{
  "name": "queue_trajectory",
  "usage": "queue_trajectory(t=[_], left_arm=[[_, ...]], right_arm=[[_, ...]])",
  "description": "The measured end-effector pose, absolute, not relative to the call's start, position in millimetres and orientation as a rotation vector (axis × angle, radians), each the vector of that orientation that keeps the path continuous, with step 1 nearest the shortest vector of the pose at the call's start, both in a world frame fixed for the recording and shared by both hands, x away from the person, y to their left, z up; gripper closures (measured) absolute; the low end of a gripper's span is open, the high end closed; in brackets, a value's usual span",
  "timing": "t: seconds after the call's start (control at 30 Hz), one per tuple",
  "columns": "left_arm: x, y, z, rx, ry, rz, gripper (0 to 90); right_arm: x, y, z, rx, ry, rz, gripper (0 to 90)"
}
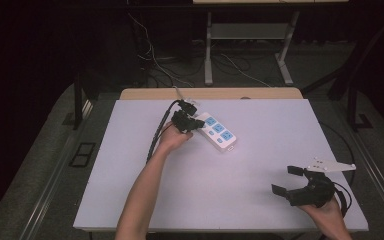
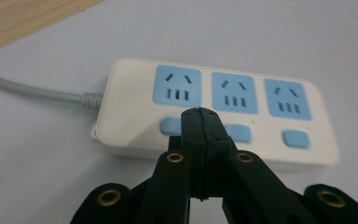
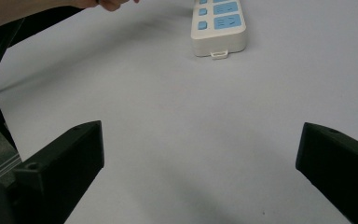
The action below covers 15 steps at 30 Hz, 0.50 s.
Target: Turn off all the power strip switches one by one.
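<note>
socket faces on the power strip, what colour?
Light blue, set in the white plastic power strip; clearest in the left gripper view.

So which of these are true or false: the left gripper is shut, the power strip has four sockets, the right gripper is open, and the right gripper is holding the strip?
1. The left gripper is shut. True: its jaws meet with nothing between them, just in front of the power strip.
2. The strip has four sockets. False: it has three blue sockets, each with a blue button beside it.
3. The right gripper is open. True: its jaws stand wide apart over the bare table.
4. The right gripper holds the strip. False: it is near the table's front right corner, apart from the strip, and holds nothing.
</note>
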State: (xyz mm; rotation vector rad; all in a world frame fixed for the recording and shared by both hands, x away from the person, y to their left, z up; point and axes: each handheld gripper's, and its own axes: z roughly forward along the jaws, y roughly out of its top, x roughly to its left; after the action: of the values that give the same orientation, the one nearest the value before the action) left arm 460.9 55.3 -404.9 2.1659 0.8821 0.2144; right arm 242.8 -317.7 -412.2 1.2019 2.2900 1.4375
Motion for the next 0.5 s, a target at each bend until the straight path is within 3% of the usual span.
queue_trajectory(t=[0.2,0.4,0.5], left_arm=[[420.9,86.8,-400.6,2.075,0.860,0.220,78.2],[378.7,117.5,-399.0,1.993,0.856,0.228,59.4],[361.5,130.4,-397.9,1.960,0.863,0.220,44.2]], right_arm=[[242.0,-315.5,-412.4,1.197,2.300,1.431,0.8],[241.3,-312.3,-412.2,1.190,2.303,1.433,0.8],[241.1,-311.6,-412.2,1.188,2.304,1.430,0.8]])
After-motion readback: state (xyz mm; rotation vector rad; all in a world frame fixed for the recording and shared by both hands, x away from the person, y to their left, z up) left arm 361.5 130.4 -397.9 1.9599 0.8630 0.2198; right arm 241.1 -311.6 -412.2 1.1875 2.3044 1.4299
